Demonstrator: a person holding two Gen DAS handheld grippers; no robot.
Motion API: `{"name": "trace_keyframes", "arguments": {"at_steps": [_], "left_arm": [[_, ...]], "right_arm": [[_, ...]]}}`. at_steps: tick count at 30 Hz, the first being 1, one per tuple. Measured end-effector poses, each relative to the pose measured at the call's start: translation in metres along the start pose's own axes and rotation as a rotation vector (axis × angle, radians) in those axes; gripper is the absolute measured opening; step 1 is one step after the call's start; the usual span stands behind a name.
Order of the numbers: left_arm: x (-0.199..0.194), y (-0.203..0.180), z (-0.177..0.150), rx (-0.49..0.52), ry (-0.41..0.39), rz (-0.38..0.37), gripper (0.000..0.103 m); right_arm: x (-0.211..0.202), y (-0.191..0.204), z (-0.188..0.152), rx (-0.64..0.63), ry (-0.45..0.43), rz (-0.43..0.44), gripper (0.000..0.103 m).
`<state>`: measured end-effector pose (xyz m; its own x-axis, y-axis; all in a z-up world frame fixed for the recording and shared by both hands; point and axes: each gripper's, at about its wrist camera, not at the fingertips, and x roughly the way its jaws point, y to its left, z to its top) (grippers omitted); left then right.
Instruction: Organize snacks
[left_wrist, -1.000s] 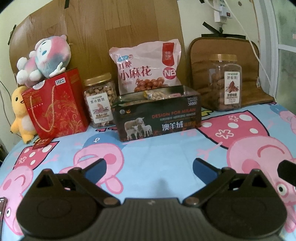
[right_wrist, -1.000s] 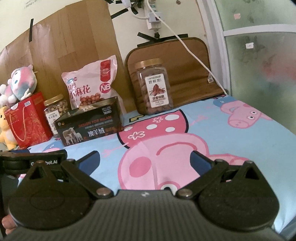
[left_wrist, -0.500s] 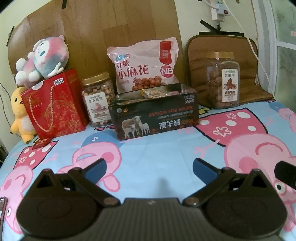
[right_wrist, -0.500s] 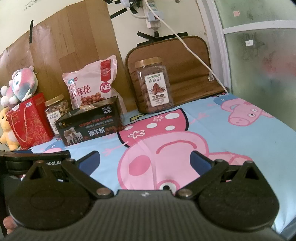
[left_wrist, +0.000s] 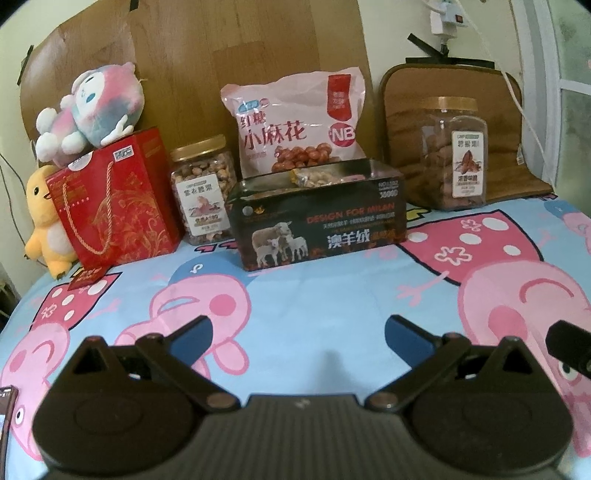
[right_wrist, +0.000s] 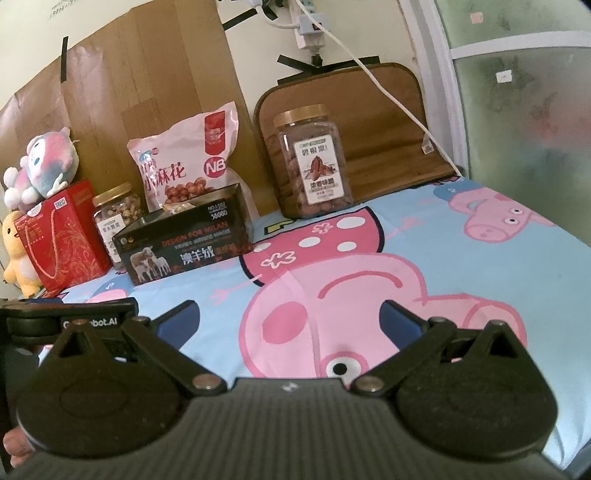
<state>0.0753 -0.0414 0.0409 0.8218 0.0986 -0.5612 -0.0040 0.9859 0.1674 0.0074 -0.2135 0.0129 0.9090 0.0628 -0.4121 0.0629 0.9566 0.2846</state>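
Note:
A black open box (left_wrist: 317, 218) with sheep printed on it stands at the back middle of the bed; small snack packets (left_wrist: 317, 176) show inside. Behind it leans a pink snack bag (left_wrist: 291, 122). A small nut jar (left_wrist: 202, 188) stands to its left, a tall nut jar (left_wrist: 456, 153) to its right. The box (right_wrist: 184, 240), bag (right_wrist: 184, 162) and tall jar (right_wrist: 314, 162) also show in the right wrist view. My left gripper (left_wrist: 297, 334) is open and empty, well short of the box. My right gripper (right_wrist: 290, 321) is open and empty over the sheet.
A red gift bag (left_wrist: 110, 206) stands at the back left with a plush toy (left_wrist: 92, 110) on top and a yellow duck plush (left_wrist: 44, 218) beside it. A brown cushion (right_wrist: 354, 125) leans on the wall behind the tall jar. A pig-print sheet (left_wrist: 295, 295) covers the bed.
Both grippers have drifted slightly; the scene sits a little lower and farther in the left wrist view. No object has moved. Both grippers stay open.

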Motion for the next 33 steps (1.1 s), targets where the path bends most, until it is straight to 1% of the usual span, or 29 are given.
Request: {"name": "trace_keyframes", "arguments": {"at_steps": [7,16,33], "left_arm": [[0.0055,0.0038,-0.0026,-0.005,0.017,0.003,0.103],[0.0075,0.002,-0.0036,0.001,0.023,-0.003,0.103],[0.0055,0.0021,-0.0038,0.004,0.02,0.003,0.103]], "right_arm": [[0.0056,0.0041,-0.0026,-0.013,0.016,0.013,0.103],[0.007,0.0031,-0.002,-0.011,0.014,0.012,0.103],[0.0077,0.0036,-0.0026,-0.011,0.017,0.022,0.103]]}}
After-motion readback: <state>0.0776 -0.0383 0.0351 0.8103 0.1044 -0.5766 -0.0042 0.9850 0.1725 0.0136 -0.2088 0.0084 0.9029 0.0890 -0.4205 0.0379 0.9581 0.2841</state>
